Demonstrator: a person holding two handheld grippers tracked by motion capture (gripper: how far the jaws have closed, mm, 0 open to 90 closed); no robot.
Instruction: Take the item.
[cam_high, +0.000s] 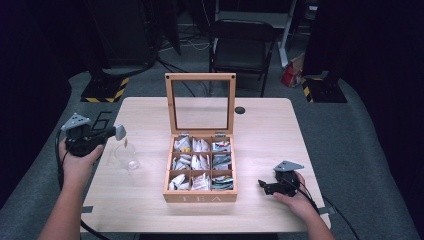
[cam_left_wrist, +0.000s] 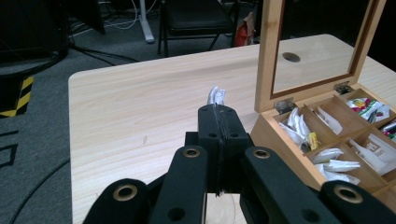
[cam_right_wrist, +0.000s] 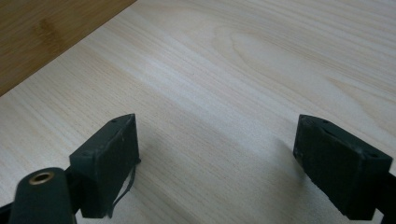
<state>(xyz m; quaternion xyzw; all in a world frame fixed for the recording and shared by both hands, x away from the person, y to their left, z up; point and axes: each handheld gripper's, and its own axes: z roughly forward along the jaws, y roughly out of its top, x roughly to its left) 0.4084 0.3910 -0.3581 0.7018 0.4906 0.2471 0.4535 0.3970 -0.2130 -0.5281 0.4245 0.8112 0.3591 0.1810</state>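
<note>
Over the bench's left side, a tea bag hangs above a clear glass.

At far left, the left hand-held gripper (cam_high: 119, 132) is clamped tight on a tea bag's (cam_high: 125, 142) tag, dangling it over the glass (cam_high: 127, 157), likely to lower it in; bag and glass are faint and hard to make out. Centre, the open wooden tea box (cam_high: 200, 196) shows nine compartments of sachets. At right, the right hand-held gripper (cam_high: 262, 185) rests wide and empty on the bench (cam_high: 270, 130).

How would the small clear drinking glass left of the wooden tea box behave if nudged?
The small clear drinking glass stands upright on the pale wooden table, probably stable against a light nudge, though it might slide on the smooth top. It looks empty, so likely light, and breakable if knocked over.
</note>
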